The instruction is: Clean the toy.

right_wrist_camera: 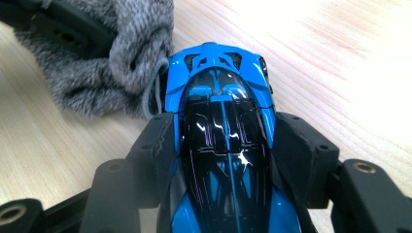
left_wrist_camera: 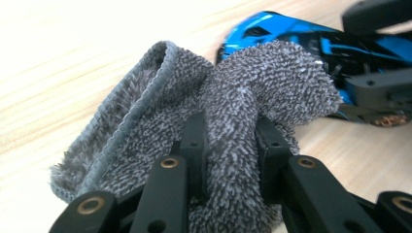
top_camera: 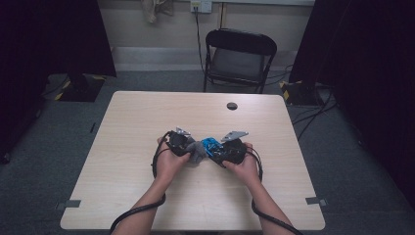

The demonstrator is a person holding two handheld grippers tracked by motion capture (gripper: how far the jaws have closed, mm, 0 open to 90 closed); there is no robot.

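Note:
A blue and black toy car (right_wrist_camera: pixel 221 126) sits pinched by its sides between the jaws of my right gripper (right_wrist_camera: pixel 223 141), nose pointing away. My left gripper (left_wrist_camera: pixel 229 141) is shut on a bunched grey terry cloth (left_wrist_camera: pixel 233 97), and the fold of the cloth presses against the car's front (left_wrist_camera: pixel 272 29). In the high view both grippers meet at the middle of the table: left gripper (top_camera: pixel 185 145), cloth (top_camera: pixel 197 152), car (top_camera: pixel 211 145), right gripper (top_camera: pixel 226 151).
The light wooden table (top_camera: pixel 147 117) has a round dark cable hole (top_camera: pixel 232 105) near its far edge. A black folding chair (top_camera: pixel 239 58) stands beyond the table. Dark curtains hang at both sides, and cables lie on the floor at the right.

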